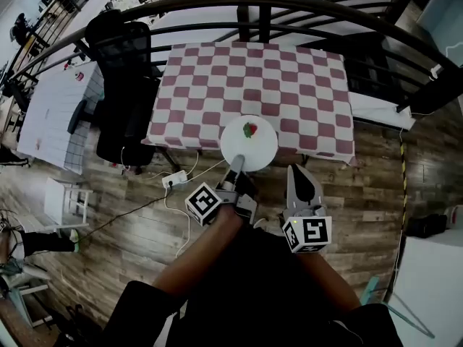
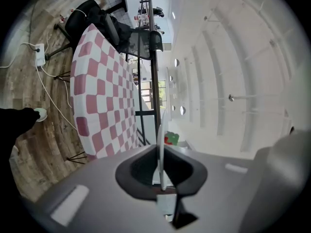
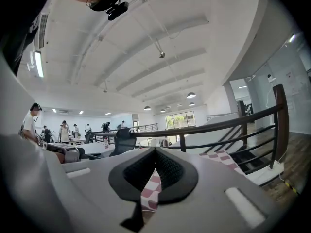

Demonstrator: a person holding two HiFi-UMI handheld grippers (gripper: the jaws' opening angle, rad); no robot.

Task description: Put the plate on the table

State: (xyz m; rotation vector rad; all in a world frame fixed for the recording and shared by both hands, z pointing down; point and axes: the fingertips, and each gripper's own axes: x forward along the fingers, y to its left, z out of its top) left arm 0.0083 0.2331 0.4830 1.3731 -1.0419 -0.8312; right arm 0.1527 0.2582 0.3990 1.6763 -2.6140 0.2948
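A round white plate [image 1: 249,144] carrying a small red and green strawberry-like piece [image 1: 250,129] hangs over the near edge of the table with the red-and-white chequered cloth [image 1: 253,78]. My left gripper [image 1: 237,166] is shut on the plate's near rim. In the left gripper view the plate [image 2: 162,149] shows edge-on between the pads, with the red and green piece [image 2: 170,139] beyond and the table [image 2: 102,91] at the left. My right gripper [image 1: 302,176] hovers just right of the plate, over the floor, shut and holding nothing. Its view shows the pads together [image 3: 154,174] and chequered cloth [image 3: 218,157] ahead.
A black office chair [image 1: 126,85] stands at the table's left side. A dark curved railing [image 1: 289,6] runs behind the table. A white power strip [image 1: 176,179] with cables lies on the wooden floor. Another white table [image 1: 51,107] is further left.
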